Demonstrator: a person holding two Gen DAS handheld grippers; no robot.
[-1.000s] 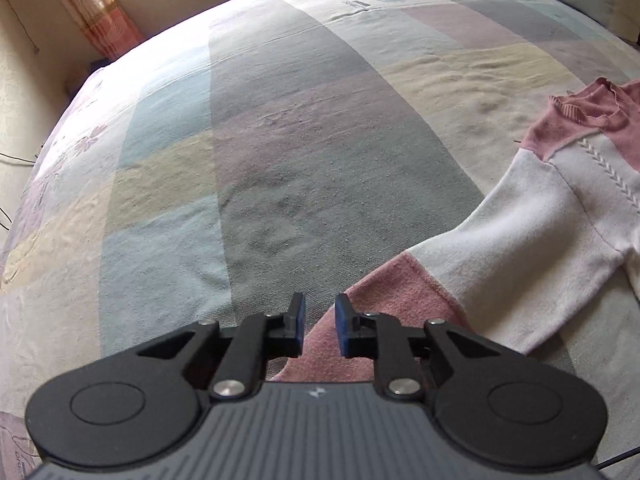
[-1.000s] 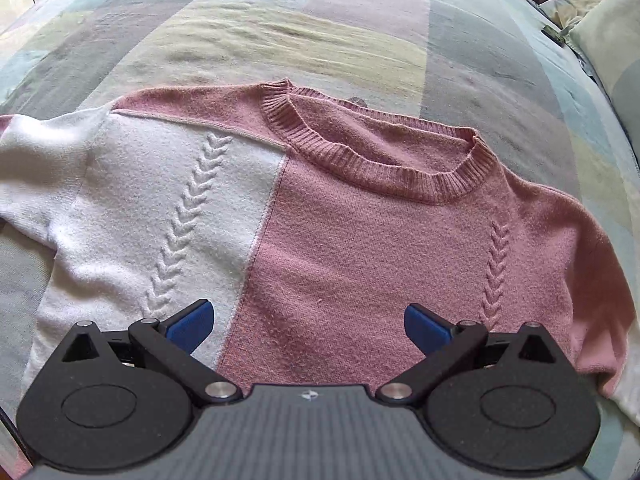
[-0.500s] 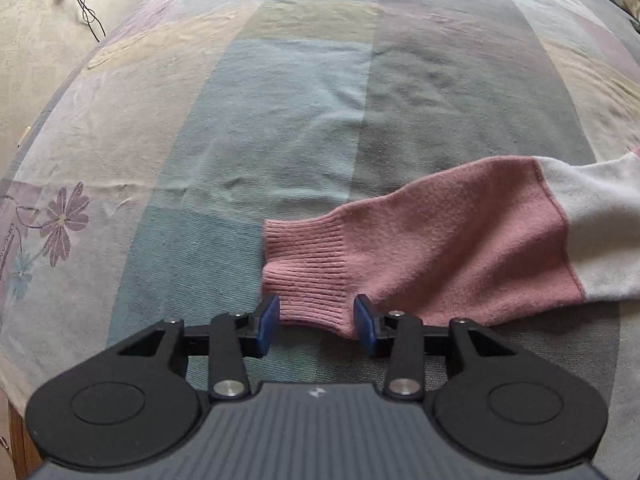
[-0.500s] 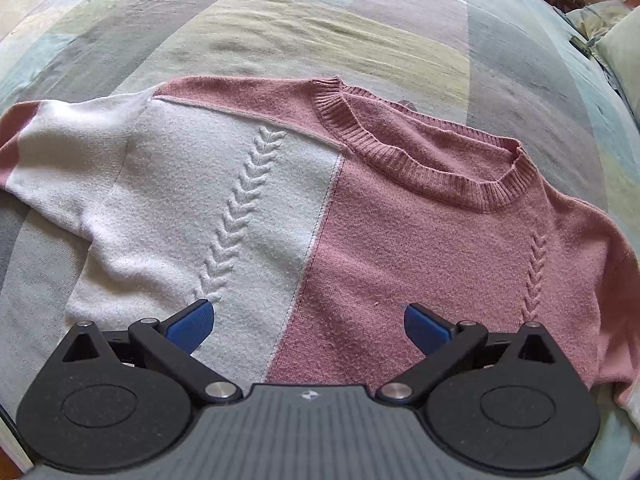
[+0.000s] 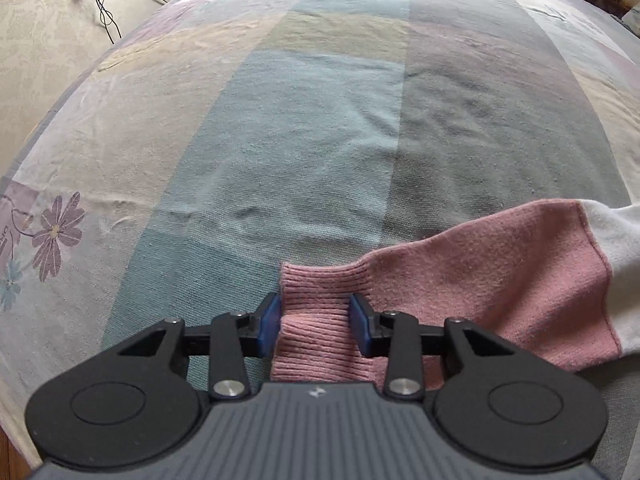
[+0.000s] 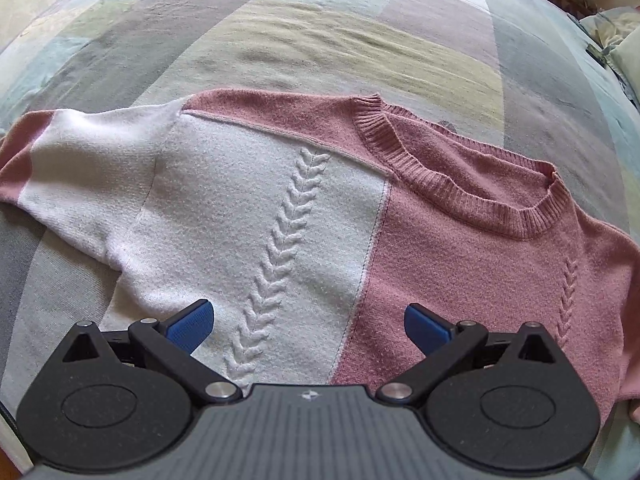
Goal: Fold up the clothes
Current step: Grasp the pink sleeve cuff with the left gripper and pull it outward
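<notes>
Both wrist views look steeply down, close over the bed (image 5: 320,140); both show the sweater (image 6: 280,200)

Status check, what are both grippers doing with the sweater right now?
Left gripper jaws just closed on ribbed pink cuff. Right gripper open above sweater, flat on bedspread. Nothing in the way.

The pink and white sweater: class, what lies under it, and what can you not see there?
Under the sweater lies the striped bedspread, showing all around it. The part beneath the knit is covered, so anything there stays hidden. The left gripper pinches the ribbed cuff.
</notes>
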